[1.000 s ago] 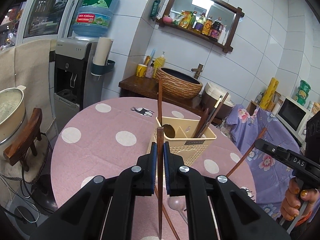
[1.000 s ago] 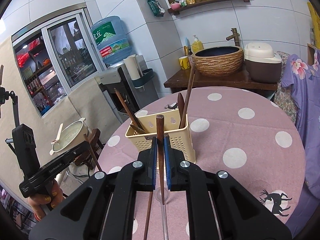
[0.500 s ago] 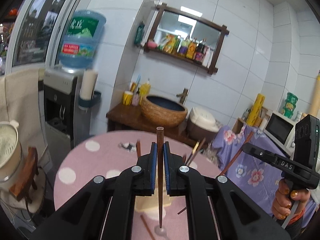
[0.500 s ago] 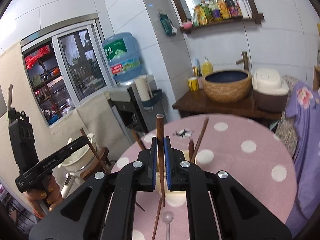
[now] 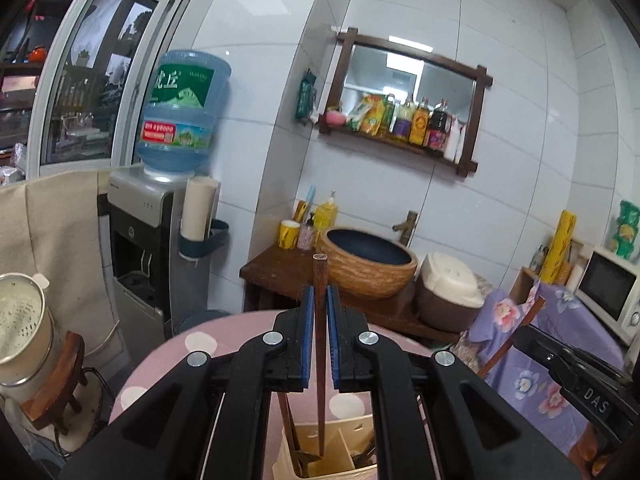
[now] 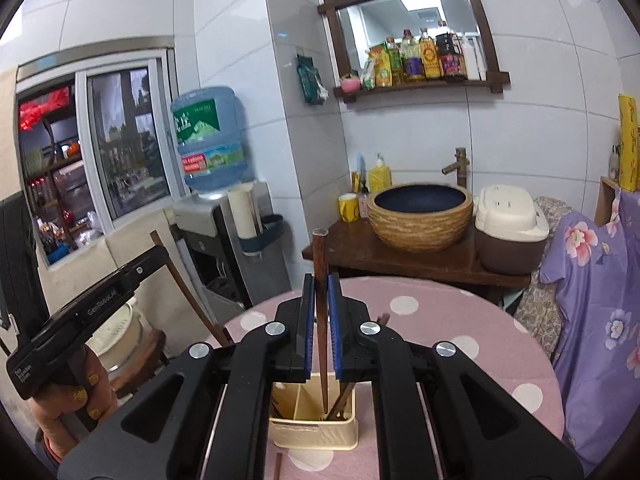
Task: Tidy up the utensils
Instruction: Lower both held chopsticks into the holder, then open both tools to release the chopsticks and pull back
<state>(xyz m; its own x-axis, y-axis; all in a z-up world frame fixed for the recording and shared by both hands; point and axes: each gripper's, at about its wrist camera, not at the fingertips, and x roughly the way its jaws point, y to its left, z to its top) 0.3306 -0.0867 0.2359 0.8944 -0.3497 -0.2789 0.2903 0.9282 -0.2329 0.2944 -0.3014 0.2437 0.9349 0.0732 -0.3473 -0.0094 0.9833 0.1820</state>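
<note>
My left gripper (image 5: 319, 292) is shut on a dark brown chopstick (image 5: 319, 272) held upright. Its lower tip hangs over a compartment of the cream utensil holder (image 5: 340, 452), which holds several brown utensils. My right gripper (image 6: 319, 280) is shut on a second brown chopstick (image 6: 320, 248), whose tip hangs inside the holder (image 6: 312, 428). In the left wrist view the right gripper (image 5: 524, 330) comes in from the right with its chopstick (image 5: 506, 348). In the right wrist view the left gripper (image 6: 158, 254) shows at the left, a hand (image 6: 72, 396) on its grip.
The holder stands on a round pink table (image 6: 440, 320) with white dots. One more chopstick (image 6: 277, 466) lies on the table in front of the holder. Behind stand a water dispenser (image 5: 160, 240), a basin (image 6: 420, 216) and a rice cooker (image 6: 508, 224). A stool with a cream pot (image 5: 24, 328) stands left.
Both grippers have risen with their chopsticks and tilted up towards the wall. The holder has slid from ahead of the fingers to below them, and most of the table has dropped out of view.
</note>
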